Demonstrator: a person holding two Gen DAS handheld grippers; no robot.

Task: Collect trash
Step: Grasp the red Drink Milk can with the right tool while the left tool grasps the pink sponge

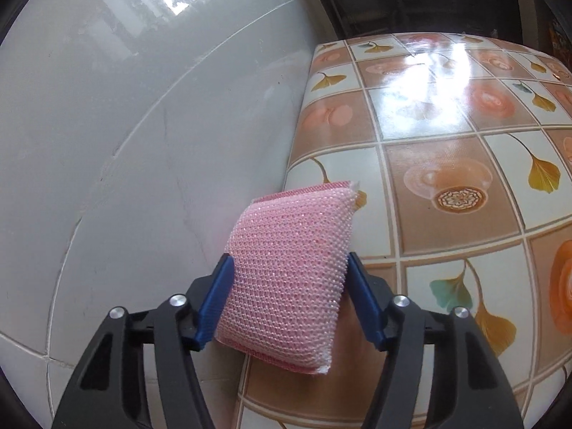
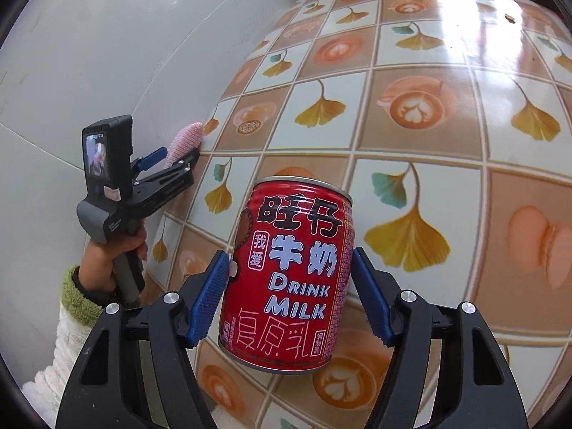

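Gripping a pink sponge between both blue pads, left gripper at the table edge. Clamping an upright red can, contents unseen, right gripper half-closed over the table.

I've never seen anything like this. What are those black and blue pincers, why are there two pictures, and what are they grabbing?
No robot here: a person holds a hand tool in each hand, each ending in a two-finger claw with a camera looking out along its fingers. One picture comes from each camera.

The left claw has its blue pads pressed on a pink scrubbing sponge at the edge of the table, which wears a cloth printed with leaves and coffee cups. Grey floor tiles lie beyond.

The right claw has a red milk drink can between its pads. Its picture also shows the other tool from the side, gripped by a hand in a fluffy sleeve.
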